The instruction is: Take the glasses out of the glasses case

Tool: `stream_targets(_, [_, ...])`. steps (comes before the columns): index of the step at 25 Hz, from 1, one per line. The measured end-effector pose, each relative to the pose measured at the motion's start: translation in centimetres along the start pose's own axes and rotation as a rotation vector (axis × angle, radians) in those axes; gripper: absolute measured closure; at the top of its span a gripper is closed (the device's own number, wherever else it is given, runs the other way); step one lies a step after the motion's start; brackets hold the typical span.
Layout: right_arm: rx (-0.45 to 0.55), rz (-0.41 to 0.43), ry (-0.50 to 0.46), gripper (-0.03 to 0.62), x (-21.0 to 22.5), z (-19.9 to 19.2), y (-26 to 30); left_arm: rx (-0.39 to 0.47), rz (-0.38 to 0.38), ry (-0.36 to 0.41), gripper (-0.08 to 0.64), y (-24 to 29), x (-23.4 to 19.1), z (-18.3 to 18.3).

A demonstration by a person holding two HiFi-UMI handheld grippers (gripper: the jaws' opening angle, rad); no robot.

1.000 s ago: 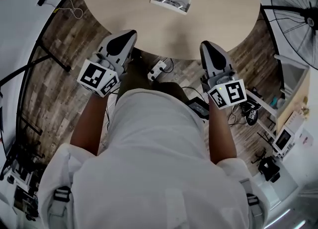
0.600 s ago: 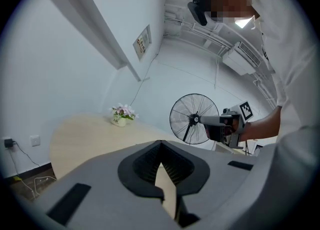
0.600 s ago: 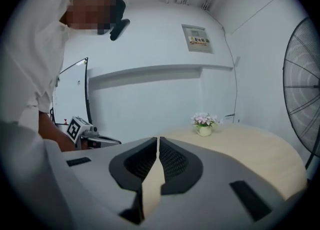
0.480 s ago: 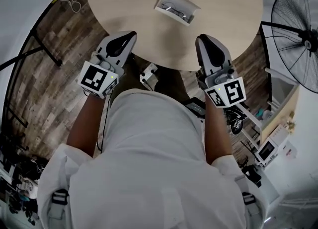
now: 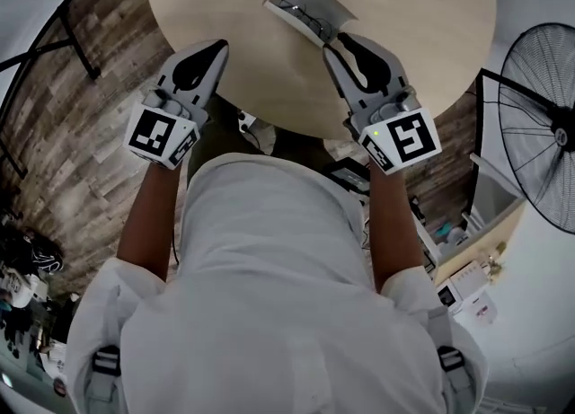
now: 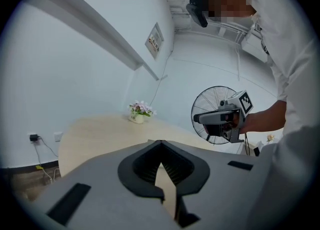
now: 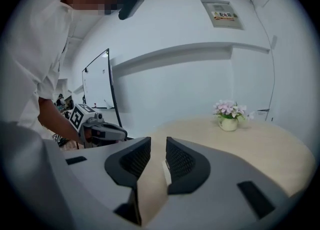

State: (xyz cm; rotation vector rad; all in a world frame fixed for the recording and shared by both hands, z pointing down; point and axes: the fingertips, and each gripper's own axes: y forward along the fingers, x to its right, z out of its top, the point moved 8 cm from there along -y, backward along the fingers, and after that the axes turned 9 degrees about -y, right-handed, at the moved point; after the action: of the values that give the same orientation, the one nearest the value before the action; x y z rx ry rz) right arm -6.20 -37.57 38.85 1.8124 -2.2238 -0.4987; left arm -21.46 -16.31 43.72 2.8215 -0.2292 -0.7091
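Note:
The white glasses case (image 5: 310, 10) lies open on the round wooden table (image 5: 422, 35), with dark-framed glasses (image 5: 301, 10) inside it. My right gripper (image 5: 334, 37) hovers with its tip just at the case's near right edge, jaws parted by a narrow gap and nothing held. In the right gripper view, that gripper (image 7: 158, 141) shows table through the gap and a small white patch, perhaps the case. My left gripper (image 5: 218, 44) is over the table's near edge, left of the case and apart from it. Its own view shows that gripper (image 6: 159, 143) with tips touching and empty.
A small pot of flowers (image 6: 139, 113) stands at the table's far side, also in the right gripper view (image 7: 228, 116). A standing fan (image 5: 539, 125) is on the floor to the right. Cables and a power strip (image 5: 244, 123) lie under the table.
Both grippers have moved forward over the table. The right one has come up to the case's near edge; the left one crossed the table rim.

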Motion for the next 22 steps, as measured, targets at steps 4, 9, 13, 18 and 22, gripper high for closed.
stream_targets(4, [-0.077, 0.097, -0.010, 0.492, 1.7, -2.0, 2.0, 0.011, 0.084, -0.012, 0.552, 0.8, 0.3, -1.3])
stream_targets(9, [-0.216, 0.160, -0.030, 0.492, 3.0, -4.3, 5.2, 0.046, 0.101, -0.029, 0.552, 1.5, 0.8, -3.0])
stream_targets(13, [-0.319, 0.190, -0.062, 0.492, 3.3, -6.0, 8.0, 0.058, 0.094, -0.051, 0.552, 2.3, 0.6, -4.8])
stream_targets(18, [-0.456, 0.189, -0.128, 0.511, 3.5, -7.3, 10.4, 0.055, 0.106, -0.082, 0.552, 2.7, -0.2, -5.8])
stream_targets(22, [-0.548, 0.190, -0.152, 0.512, 3.5, -8.3, 11.1, 0.070, 0.099, -0.104, 0.552, 2.6, -0.8, -6.2])
